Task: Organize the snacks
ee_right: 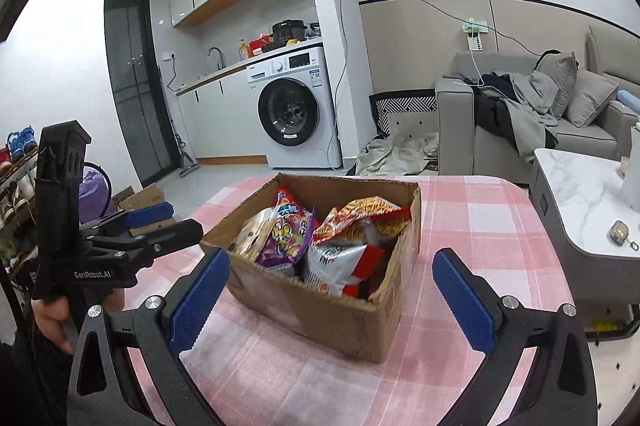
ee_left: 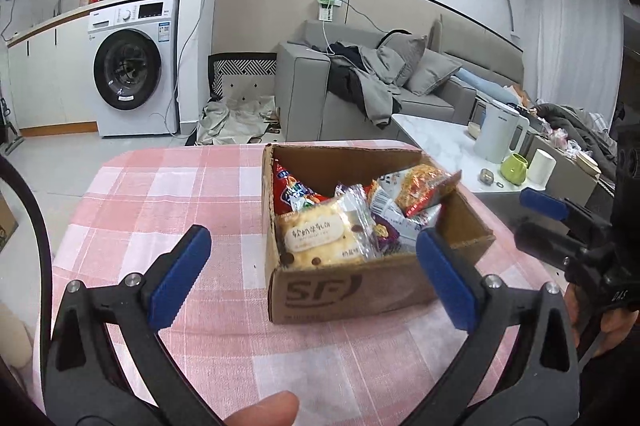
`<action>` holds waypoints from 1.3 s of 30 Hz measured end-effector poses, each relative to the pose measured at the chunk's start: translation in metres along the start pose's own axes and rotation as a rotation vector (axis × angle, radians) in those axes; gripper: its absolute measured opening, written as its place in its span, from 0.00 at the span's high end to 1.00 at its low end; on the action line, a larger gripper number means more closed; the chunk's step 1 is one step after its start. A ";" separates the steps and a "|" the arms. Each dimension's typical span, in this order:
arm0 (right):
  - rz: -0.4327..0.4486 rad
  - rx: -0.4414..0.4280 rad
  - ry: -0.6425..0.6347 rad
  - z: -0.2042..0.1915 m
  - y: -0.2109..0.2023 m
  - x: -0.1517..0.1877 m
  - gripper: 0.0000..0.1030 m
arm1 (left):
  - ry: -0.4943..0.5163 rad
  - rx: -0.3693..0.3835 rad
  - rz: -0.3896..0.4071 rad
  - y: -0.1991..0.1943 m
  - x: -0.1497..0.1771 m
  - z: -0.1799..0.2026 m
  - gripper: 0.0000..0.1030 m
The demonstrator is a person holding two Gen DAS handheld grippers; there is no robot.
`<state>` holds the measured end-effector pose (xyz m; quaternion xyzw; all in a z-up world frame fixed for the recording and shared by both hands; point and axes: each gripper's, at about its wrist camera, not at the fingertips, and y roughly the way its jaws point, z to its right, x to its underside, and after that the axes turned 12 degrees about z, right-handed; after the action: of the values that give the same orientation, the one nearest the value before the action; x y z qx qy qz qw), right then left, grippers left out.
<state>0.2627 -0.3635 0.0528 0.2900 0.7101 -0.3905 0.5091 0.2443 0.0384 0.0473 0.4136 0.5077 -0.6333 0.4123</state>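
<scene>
While resting on the pink checked tablecloth (ee_left: 168, 185), toward the far right part of the table, holds a heap of snack packets: the open cardboard box (ee_left: 352, 290), printed "SF" on its near wall. Against the near wall in the left wrist view, a clear-wrapped cracker pack (ee_left: 316, 238), flat and pale, with a red bag (ee_left: 290, 191) propped upright behind it in the far left corner. Toward the right wall, a red and yellow noodle-patterned packet (ee_left: 424, 189), tilted, lying over white and purple wrappers. From the right wrist view, the same box (ee_right: 332, 314) seen cornerwise, with a purple candy bag (ee_right: 286, 238) in the middle, a white and red bag (ee_right: 340, 266) against the near wall, and the orange-patterned packet (ee_right: 360, 216) on top toward the far side. Left gripper (ee_left: 312, 274) above the cloth just short of the box, jaws spread wide, nothing between the blue pads, the right pad overlapping the box's near right corner in the picture; contact cannot be judged. Right gripper (ee_right: 332, 298) likewise held wide and empty, its pads framing the box's near corner. Each gripper visible at the edge of the other's view, off to the box's side. Beyond the table, a washing machine (ee_right: 296, 109), a grey sofa (ee_left: 360, 97) piled with clothes, and a marble side table (ee_left: 444, 141) carrying a white kettle (ee_left: 500, 131) and a green cup (ee_left: 514, 167).
</scene>
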 end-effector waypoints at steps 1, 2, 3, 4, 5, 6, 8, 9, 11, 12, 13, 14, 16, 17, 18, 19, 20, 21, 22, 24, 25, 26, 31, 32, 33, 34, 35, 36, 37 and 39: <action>0.005 0.001 0.000 -0.001 -0.004 0.002 0.00 | 0.005 0.003 0.004 -0.004 0.002 0.001 0.01; 0.013 0.000 0.001 -0.002 -0.009 0.005 0.00 | 0.014 0.007 0.010 -0.009 0.004 0.002 0.01; 0.015 -0.004 0.001 -0.002 -0.009 0.007 0.00 | 0.022 0.006 0.015 -0.013 0.006 0.003 0.01; 0.016 -0.007 0.000 -0.002 -0.012 0.011 0.00 | 0.031 0.004 0.017 -0.017 0.009 0.004 0.01; 0.016 -0.011 -0.002 -0.002 -0.015 0.014 0.00 | 0.038 0.001 0.020 -0.021 0.013 0.004 0.01; 0.015 -0.014 -0.007 -0.003 -0.018 0.019 0.00 | 0.040 0.000 0.022 -0.022 0.014 0.003 0.01; 0.016 -0.006 -0.019 -0.005 -0.021 0.025 0.00 | 0.045 -0.007 0.035 -0.030 0.022 0.004 0.01; 0.018 0.000 -0.023 -0.006 -0.023 0.029 0.00 | 0.044 -0.013 0.042 -0.032 0.025 0.003 0.01; 0.027 0.005 -0.020 -0.008 -0.028 0.037 0.00 | 0.049 -0.019 0.051 -0.038 0.033 0.001 0.01; 0.030 0.004 -0.017 -0.008 -0.029 0.040 0.00 | 0.052 -0.028 0.055 -0.041 0.037 0.001 0.01; 0.034 0.007 -0.014 -0.007 -0.029 0.042 0.00 | 0.059 -0.033 0.053 -0.043 0.040 0.002 0.01; 0.040 0.009 -0.015 -0.007 -0.031 0.044 0.00 | 0.068 -0.039 0.048 -0.045 0.043 0.002 0.01; 0.056 0.023 -0.032 -0.009 -0.033 0.049 0.00 | 0.081 -0.058 0.046 -0.047 0.046 0.001 0.01; 0.061 0.028 -0.041 -0.010 -0.034 0.051 0.00 | 0.085 -0.061 0.052 -0.048 0.048 0.000 0.01; 0.068 0.029 -0.049 -0.012 -0.035 0.052 0.00 | 0.087 -0.062 0.058 -0.049 0.049 0.001 0.01; 0.073 0.026 -0.053 -0.013 -0.035 0.054 0.00 | 0.090 -0.066 0.069 -0.052 0.051 0.000 0.01; 0.076 0.023 -0.052 -0.012 -0.035 0.054 0.00 | 0.091 -0.068 0.073 -0.051 0.051 0.001 0.01; 0.078 0.013 -0.047 -0.012 -0.035 0.055 0.00 | 0.086 -0.074 0.078 -0.051 0.051 0.000 0.01; 0.079 0.005 -0.040 -0.011 -0.034 0.056 0.00 | 0.081 -0.074 0.083 -0.050 0.052 0.001 0.01; 0.088 -0.006 -0.028 -0.009 -0.033 0.057 0.00 | 0.077 -0.073 0.087 -0.049 0.054 0.000 0.01; 0.093 -0.004 -0.028 -0.009 -0.033 0.058 0.00 | 0.081 -0.078 0.088 -0.049 0.056 0.001 0.01; 0.102 -0.001 -0.030 -0.009 -0.034 0.059 0.00 | 0.086 -0.079 0.088 -0.049 0.056 0.001 0.01; 0.125 0.008 -0.035 -0.009 -0.039 0.062 0.00 | 0.113 -0.090 0.089 -0.046 0.062 0.005 0.01; 0.129 0.012 -0.040 -0.010 -0.039 0.063 0.00 | 0.114 -0.090 0.086 -0.046 0.063 0.006 0.01; 0.129 0.015 -0.041 -0.010 -0.040 0.063 0.00 | 0.112 -0.089 0.086 -0.046 0.062 0.005 0.01; 0.132 0.012 -0.042 -0.011 -0.041 0.063 0.00 | 0.109 -0.090 0.088 -0.046 0.063 0.004 0.01; 0.135 0.012 -0.042 -0.011 -0.041 0.063 0.00 | 0.106 -0.091 0.089 -0.045 0.063 0.004 0.01; 0.137 0.013 -0.042 -0.011 -0.041 0.063 0.00 | 0.101 -0.092 0.088 -0.044 0.063 0.004 0.01; 0.138 0.013 -0.042 -0.011 -0.042 0.063 0.00 | 0.098 -0.093 0.090 -0.045 0.063 0.003 0.01; 0.140 0.018 -0.045 -0.011 -0.042 0.062 0.00 | 0.086 -0.095 0.097 -0.045 0.063 0.001 0.01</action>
<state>0.2039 -0.3755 0.0069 0.3346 0.6729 -0.3666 0.5485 0.1814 0.0373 0.0017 0.4446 0.5336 -0.5695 0.4397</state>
